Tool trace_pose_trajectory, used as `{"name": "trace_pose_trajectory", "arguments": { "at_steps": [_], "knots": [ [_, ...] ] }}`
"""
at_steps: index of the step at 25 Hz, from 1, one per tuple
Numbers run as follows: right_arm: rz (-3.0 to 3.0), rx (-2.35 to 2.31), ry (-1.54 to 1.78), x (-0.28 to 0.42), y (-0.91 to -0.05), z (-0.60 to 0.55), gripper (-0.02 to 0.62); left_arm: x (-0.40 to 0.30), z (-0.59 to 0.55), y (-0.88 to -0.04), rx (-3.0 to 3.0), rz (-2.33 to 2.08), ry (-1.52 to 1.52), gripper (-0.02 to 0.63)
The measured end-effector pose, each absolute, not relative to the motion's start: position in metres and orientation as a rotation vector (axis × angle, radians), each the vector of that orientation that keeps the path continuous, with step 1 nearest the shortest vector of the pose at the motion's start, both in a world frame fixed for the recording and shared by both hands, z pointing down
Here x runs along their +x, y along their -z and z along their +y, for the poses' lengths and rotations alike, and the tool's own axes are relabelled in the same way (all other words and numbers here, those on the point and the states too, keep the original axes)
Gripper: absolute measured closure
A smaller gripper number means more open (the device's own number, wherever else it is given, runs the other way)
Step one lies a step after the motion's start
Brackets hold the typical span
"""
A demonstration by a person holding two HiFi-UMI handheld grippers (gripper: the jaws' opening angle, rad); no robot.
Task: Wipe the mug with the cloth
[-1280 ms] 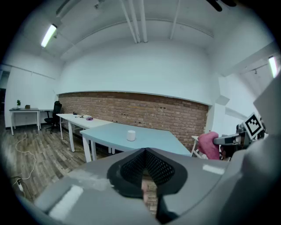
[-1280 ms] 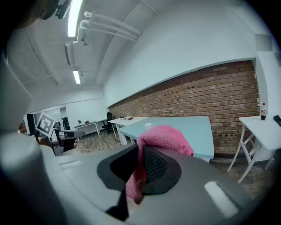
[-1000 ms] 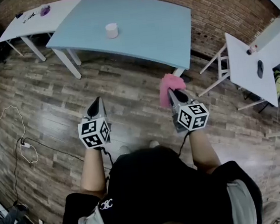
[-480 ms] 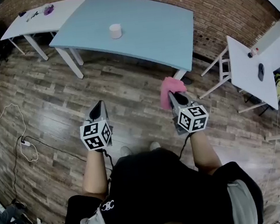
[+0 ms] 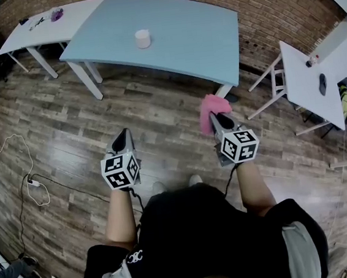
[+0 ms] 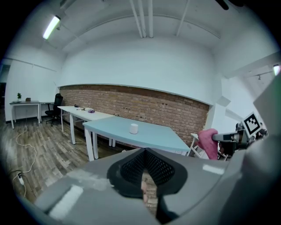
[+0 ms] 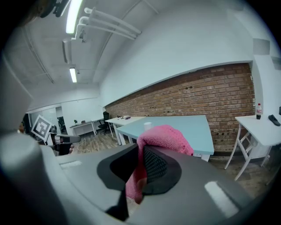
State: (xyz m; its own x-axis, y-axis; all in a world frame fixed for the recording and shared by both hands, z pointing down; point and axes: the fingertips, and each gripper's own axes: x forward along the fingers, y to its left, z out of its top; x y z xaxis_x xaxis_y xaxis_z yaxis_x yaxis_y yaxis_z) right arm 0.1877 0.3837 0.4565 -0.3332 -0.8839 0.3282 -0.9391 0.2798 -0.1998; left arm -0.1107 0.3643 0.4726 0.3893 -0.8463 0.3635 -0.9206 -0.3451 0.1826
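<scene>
A small white mug [image 5: 142, 38] stands alone on the light blue table [image 5: 182, 42], far ahead of both grippers; it also shows in the left gripper view, mug [image 6: 134, 128], and in the right gripper view, mug [image 7: 148, 126]. My right gripper [image 5: 216, 117] is shut on a pink cloth [image 5: 210, 110], which bunches above its jaws, cloth [image 7: 162, 138]. My left gripper [image 5: 122, 134] is shut with nothing in it, held over the wooden floor. Both grippers hover well short of the table.
A white table [image 5: 32, 30] with small items adjoins the blue one at the left. More white tables [image 5: 306, 84] stand at the right by a brick wall [image 5: 271, 8]. A cable and power strip [image 5: 33, 181] lie on the floor at left.
My left gripper has drifted slightly down and toward me in the head view. The right gripper with the cloth has stayed about where it was.
</scene>
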Motion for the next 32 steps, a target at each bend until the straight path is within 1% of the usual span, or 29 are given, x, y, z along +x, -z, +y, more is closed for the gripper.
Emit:
{"name": "trace_pose_trajectory", "arguments": {
  "at_steps": [12, 21, 32],
  "knots": [
    [-2.357, 1.774, -0.544, 0.150, -0.460, 0.382, 0.560, -0.143, 0.341, -0.479, 2.342, -1.459, -0.298, 0.600],
    [-2.317, 1.777, -0.544, 0.137, -0.471, 0.380, 0.560, -0.160, 0.328, -0.492, 2.339, -1.433, -0.290, 0.600],
    [-2.349, 1.780, -0.534, 0.141, -0.483, 0.312, 0.560, -0.159, 0.263, -0.501, 2.362, -1.455, -0.315, 0.600]
  ]
}}
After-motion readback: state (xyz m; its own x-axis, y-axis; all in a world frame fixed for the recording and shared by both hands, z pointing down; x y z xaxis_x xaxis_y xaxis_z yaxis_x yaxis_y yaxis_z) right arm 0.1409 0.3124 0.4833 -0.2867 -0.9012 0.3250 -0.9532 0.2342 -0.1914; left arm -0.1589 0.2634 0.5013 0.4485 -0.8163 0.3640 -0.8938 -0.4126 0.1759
